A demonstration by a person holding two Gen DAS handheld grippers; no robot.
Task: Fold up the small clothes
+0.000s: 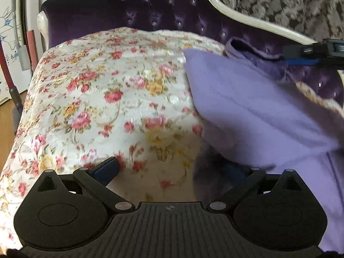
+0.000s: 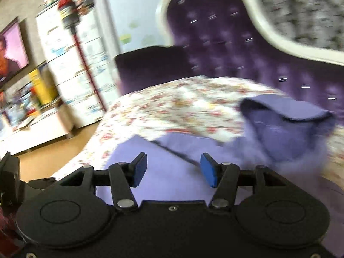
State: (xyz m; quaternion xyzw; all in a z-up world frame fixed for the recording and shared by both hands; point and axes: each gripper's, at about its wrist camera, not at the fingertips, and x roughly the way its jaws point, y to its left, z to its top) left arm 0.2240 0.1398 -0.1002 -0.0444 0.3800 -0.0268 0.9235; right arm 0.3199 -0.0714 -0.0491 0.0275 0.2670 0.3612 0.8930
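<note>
A lilac garment (image 1: 258, 111) is seen lying on a flower-printed cover (image 1: 103, 90) spread over a seat, toward the right side of that cover in the left wrist view, with one soft fold raised and a darker purple part (image 2: 288, 126) of the cloth turned over at its far end, close to the tufted purple backrest (image 1: 172, 10) with its cream frame (image 1: 247, 19). The left gripper (image 1: 172, 172) is held low over the cover with its fingers spread wide; the left finger (image 1: 106, 171) stands clear above the floral cloth, while the right finger is blurred and partly covered by the edge of the lilac cloth, so whether it touches the garment cannot be told. No cloth is seen pinched between the two. The right gripper (image 2: 173, 171) is shown above the near part of the garment with its blue-padded fingers (image 2: 209, 172) set moderately apart and nothing gripped between them; the lilac cloth lies beneath the gap. The right wrist view is heavily smeared by motion. In it, a white cabinet (image 2: 75, 68), a red-handled stick vacuum (image 2: 81, 49) leaning by it and a lit screen (image 2: 13, 49) are made out to the left of the seat, above a wooden floor (image 2: 71, 148).
</note>
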